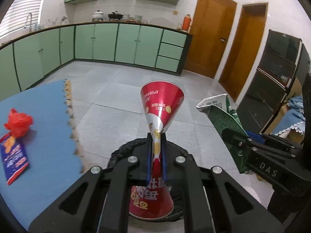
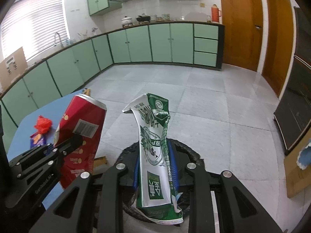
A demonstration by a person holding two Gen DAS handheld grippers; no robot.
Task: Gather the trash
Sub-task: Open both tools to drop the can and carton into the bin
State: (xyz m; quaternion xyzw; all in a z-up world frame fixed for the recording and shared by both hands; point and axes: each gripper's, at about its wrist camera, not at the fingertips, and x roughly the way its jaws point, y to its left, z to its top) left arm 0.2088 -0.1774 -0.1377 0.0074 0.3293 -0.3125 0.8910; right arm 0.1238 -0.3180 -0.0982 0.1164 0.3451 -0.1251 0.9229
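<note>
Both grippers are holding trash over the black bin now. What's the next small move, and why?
Probably open the left gripper first: its crushed red can hangs over the bin. The right gripper, gripping the green carton, can release next.

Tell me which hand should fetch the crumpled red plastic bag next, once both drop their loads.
Left, probably: the crumpled red plastic bag lies on the blue table, nearer the left gripper; the right gripper must cross it.

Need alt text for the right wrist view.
Right gripper pinches a flattened green-and-white carton above a black-lined bin. At left, the left gripper holds a crushed red can; a kitchen with green cabinets lies beyond.
</note>
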